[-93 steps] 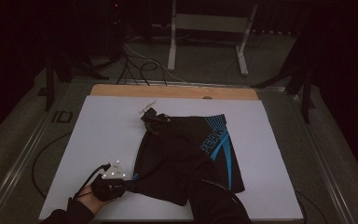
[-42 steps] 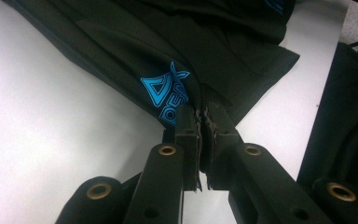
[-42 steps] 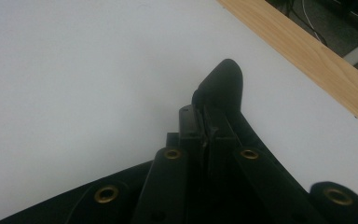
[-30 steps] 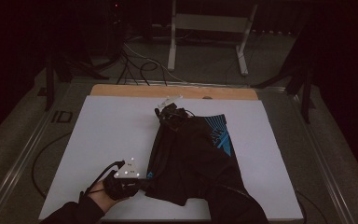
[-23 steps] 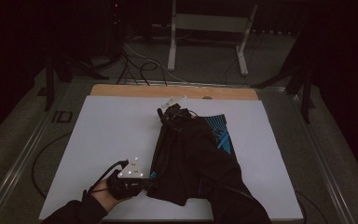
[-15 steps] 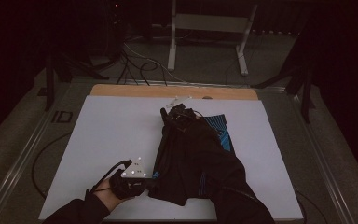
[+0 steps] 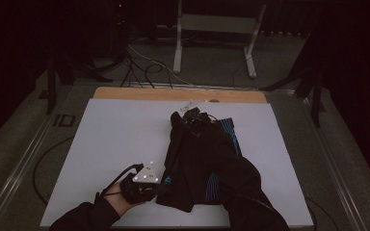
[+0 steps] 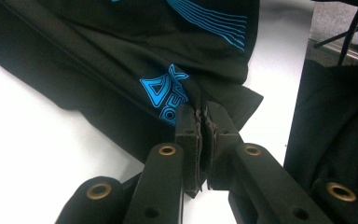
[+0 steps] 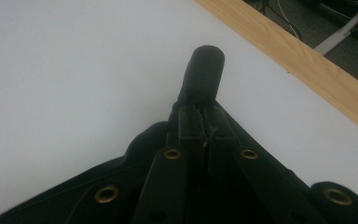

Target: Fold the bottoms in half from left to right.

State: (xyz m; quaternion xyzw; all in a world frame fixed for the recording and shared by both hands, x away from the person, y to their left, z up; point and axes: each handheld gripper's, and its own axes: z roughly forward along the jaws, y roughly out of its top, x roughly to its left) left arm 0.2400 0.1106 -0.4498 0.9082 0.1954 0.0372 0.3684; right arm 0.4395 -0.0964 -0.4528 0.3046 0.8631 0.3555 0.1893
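Observation:
Black shorts (image 7: 203, 159) with blue stripes and blue lettering lie folded lengthwise on the white table top (image 7: 115, 139). My left gripper (image 7: 160, 186) is at the near left corner of the shorts, shut on the cloth edge beside the blue logo (image 8: 165, 95); the left gripper (image 8: 201, 112) pinches that fold between its jaws. My right gripper (image 7: 189, 114) is at the far end of the shorts, near the wooden strip, and is shut on a rolled bit of black cloth (image 9: 206, 70) that sticks out past the right gripper (image 9: 200, 111). A dark sleeve covers the right side of the shorts.
A wooden strip (image 7: 173, 94) runs along the table's far edge. Behind it stand a white metal frame (image 7: 212, 29) and loose cables (image 7: 144, 67) on the floor. A cable (image 7: 53, 163) trails off the table's left side. White table surface lies to the left and right of the shorts.
The right gripper has carried the far end of the shorts to the right and farther back, folding them narrower. The left gripper has slid slightly right while keeping its hold.

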